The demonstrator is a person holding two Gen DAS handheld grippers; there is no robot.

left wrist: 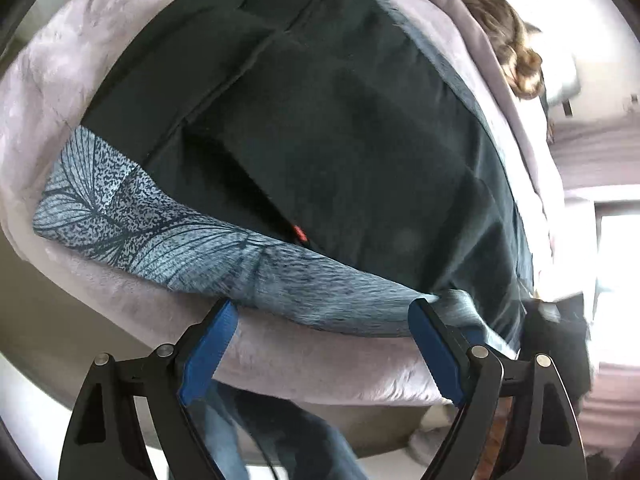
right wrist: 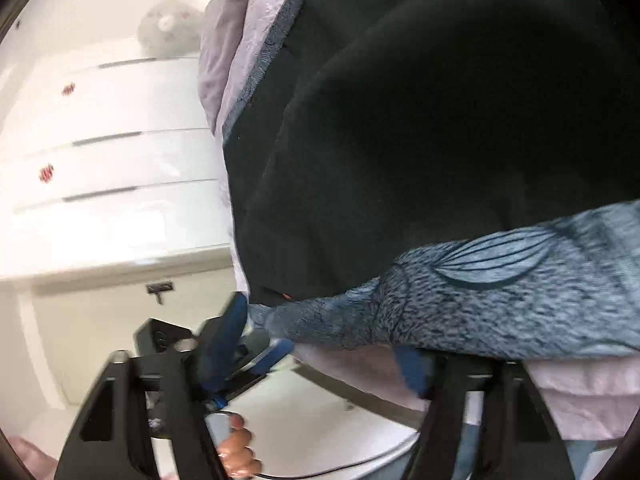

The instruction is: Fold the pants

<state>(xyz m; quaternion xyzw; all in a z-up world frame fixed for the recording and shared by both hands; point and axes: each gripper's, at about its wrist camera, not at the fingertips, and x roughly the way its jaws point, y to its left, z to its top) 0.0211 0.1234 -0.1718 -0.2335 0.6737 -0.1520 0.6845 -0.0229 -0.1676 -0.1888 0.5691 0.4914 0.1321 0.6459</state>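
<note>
We've got the lilac bed cover (left wrist: 60, 80) under everything, w/ the dark pants (left wrist: 340, 120) spread flat on it, their grey-blue patterned waistband (left wrist: 160, 236) along the near edge. Left gripper (left wrist: 324, 352) fingers are apart, just short of the band. Right gripper (right wrist: 320, 344) fingers also apart, at the band's end by a white dresser (right wrist: 100, 152).

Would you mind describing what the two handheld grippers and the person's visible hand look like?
Both the left gripper and the right gripper have glossy black, angular linkage arms with triangular cut-outs and round silver pivot pins. Their fingers carry ridged blue pads. In the right wrist view, a bare hand with light pink nails shows below, beside a thin black cable. No sleeve is visible.
</note>
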